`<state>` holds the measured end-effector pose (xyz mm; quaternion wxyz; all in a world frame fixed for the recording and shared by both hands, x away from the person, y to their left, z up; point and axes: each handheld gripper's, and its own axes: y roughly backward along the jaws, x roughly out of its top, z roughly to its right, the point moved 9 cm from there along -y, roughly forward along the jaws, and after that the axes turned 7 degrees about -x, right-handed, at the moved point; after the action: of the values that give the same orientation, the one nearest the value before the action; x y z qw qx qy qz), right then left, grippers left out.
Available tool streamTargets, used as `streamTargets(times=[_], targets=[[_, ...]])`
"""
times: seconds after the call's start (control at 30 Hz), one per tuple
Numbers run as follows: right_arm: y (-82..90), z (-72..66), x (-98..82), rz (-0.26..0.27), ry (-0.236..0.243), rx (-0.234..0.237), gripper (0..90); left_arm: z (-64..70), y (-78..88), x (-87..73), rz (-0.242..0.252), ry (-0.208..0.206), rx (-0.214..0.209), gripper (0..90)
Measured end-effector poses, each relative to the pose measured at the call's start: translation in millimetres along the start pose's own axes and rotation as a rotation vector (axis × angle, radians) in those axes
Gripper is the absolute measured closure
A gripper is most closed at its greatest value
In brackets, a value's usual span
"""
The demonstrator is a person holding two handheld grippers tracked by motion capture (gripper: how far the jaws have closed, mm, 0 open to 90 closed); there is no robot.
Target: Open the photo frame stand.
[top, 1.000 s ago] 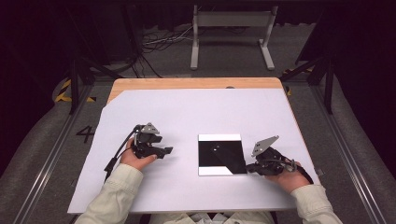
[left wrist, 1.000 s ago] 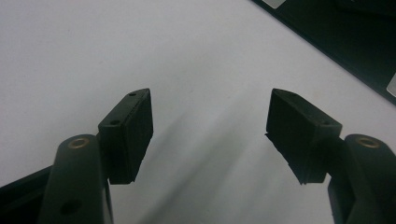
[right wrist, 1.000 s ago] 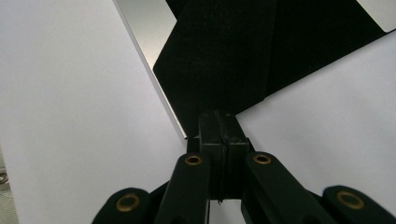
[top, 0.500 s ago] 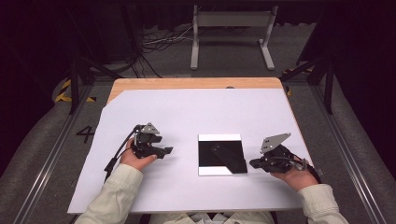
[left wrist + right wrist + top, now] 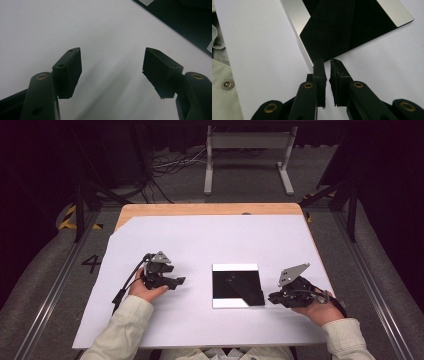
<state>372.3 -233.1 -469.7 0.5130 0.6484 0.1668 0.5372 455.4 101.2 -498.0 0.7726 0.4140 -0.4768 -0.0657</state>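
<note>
Left claw (image 5: 179, 281) gapes over the white surface (image 5: 200, 240); right claw (image 5: 271, 296) sits nearly closed, empty, at the black sheet's (image 5: 237, 285) corner.

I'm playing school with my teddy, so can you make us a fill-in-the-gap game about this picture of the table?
1. The jaws of the left gripper stand wide ____.
2. The jaws of the right gripper are almost ____, with nothing between them.
3. The black square plate lies flat on the ____ sheet covering the table.
4. In the high view, the plate lies ____ the two grippers.

Missing words: open; closed; white; between
</note>
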Motion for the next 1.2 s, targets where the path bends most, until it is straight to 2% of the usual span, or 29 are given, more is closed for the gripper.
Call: streamTargets(times=[0.5, 0.8, 1.2], targets=[[-10.3, -9.6, -7.0, -0.105, 0.008, 0.037, 82.1, -0.1, -0.6, -0.4, -0.005, -0.003, 0.000, 32.1], [-19.3, -13.2, -8.9, -0.140, 0.012, 0.051, 83.2, 0.5, -0.8, -0.8, -0.006, 0.001, -0.003, 32.0], [-24.5, -13.6, -7.3, -0.146, 0.011, 0.040, 86.5, 0.8, -1.3, -0.7, -0.004, -0.002, -0.002, 31.9]])
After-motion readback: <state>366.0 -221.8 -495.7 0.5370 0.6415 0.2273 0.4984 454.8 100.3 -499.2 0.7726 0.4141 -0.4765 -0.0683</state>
